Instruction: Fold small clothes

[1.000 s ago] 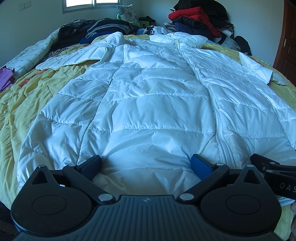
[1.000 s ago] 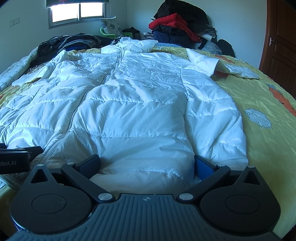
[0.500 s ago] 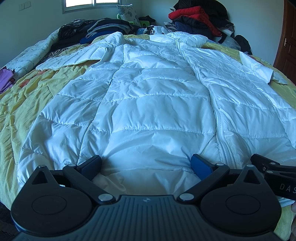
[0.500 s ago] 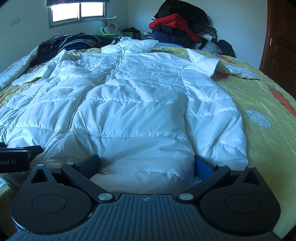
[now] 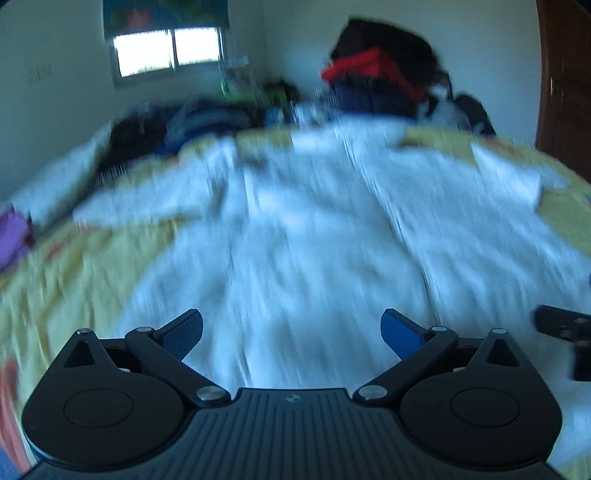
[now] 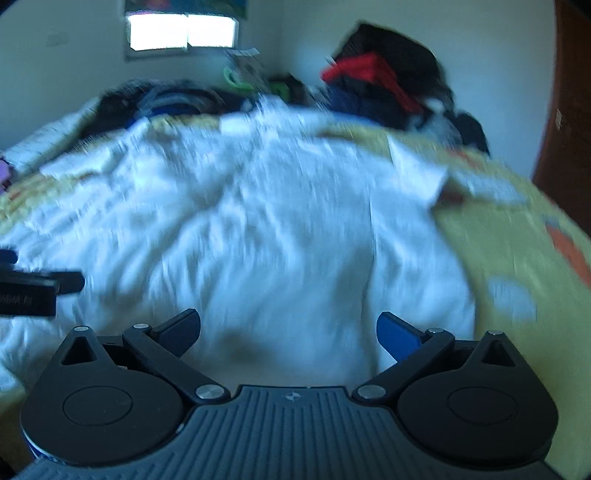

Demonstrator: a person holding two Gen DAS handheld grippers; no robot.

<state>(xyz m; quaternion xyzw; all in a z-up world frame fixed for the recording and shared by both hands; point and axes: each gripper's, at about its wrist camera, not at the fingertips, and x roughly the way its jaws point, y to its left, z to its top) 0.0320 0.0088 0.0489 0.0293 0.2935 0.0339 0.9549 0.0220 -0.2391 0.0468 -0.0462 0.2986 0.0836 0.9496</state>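
Both frames are pretty blurry. The white puffer jacket [image 5: 314,240] lies spread flat on the yellow bedspread [image 5: 92,266]. Left gripper [image 5: 291,332] and right gripper [image 6: 288,332] sit side by side at the jacket's near hem, fingers spread wide, nothing pinched. Bare bedspread flanks the jacket. Beyond its collar: clothes pile [image 6: 373,85], window [image 6: 181,33].

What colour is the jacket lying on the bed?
White jacket, clearest in the right wrist view.
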